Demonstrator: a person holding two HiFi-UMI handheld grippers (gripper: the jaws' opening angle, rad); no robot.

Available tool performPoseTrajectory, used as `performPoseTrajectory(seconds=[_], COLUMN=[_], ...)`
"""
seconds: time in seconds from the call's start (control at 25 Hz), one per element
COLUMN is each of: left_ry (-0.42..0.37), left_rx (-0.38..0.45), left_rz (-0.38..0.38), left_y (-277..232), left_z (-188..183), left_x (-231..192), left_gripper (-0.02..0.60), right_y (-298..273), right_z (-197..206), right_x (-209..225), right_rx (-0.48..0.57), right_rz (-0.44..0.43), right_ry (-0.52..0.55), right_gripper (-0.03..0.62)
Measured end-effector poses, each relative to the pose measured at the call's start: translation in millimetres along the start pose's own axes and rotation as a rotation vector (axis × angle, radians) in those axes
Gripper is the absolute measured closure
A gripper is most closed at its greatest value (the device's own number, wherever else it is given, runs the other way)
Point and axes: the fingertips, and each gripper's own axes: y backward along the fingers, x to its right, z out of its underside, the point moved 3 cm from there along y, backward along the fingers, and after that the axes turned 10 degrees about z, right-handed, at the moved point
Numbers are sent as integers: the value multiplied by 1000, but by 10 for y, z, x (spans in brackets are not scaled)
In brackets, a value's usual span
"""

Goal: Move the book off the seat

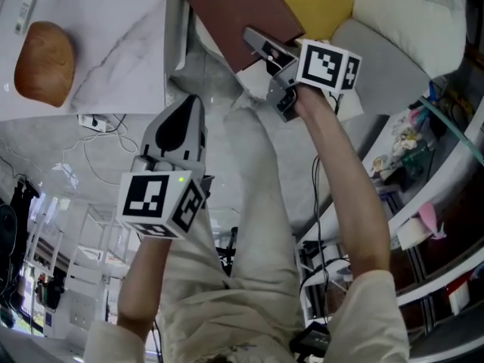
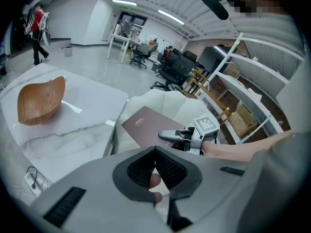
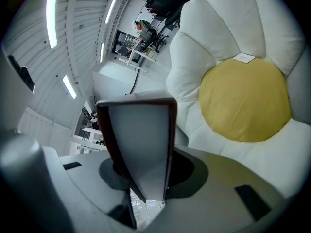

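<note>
With the right tongs [image 1: 255,42] pinching the book [image 1: 231,10] by its edge above the seat [image 1: 408,21] and the left tongs [image 1: 185,112] pressed together empty, hold firm and carry it level toward the counter [image 1: 113,51].

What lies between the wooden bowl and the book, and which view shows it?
White marble tabletop, nothing standing on it, separates the wooden bowl from the book; the head view shows it.
</note>
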Motion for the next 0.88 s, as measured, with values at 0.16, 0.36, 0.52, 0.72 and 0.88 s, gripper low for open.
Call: performPoseTrajectory(seconds=[0.16, 0.36, 0.52, 0.72, 0.88], left_ry=[12, 36, 55, 71, 83], left_rx=[19, 59, 81, 105, 111], left_rz=[-5, -23, -36, -49, -65], left_y=[176, 406, 553, 709, 740], left_z=[-63, -187, -244, -262, -235], left_x=[-41, -171, -288, -396, -390], left_gripper=[571, 571, 571, 571, 572], right_y=[136, 221, 268, 255, 130], right_z=[24, 68, 124, 180, 231], right_x=[-167, -460, -624, -994, -1124], right_rx=[2, 13, 42, 70, 28], right_rz=[52, 89, 96, -28, -82], right_ry=[35, 39, 35, 4, 28], right_gripper=[450, 450, 450, 450, 450])
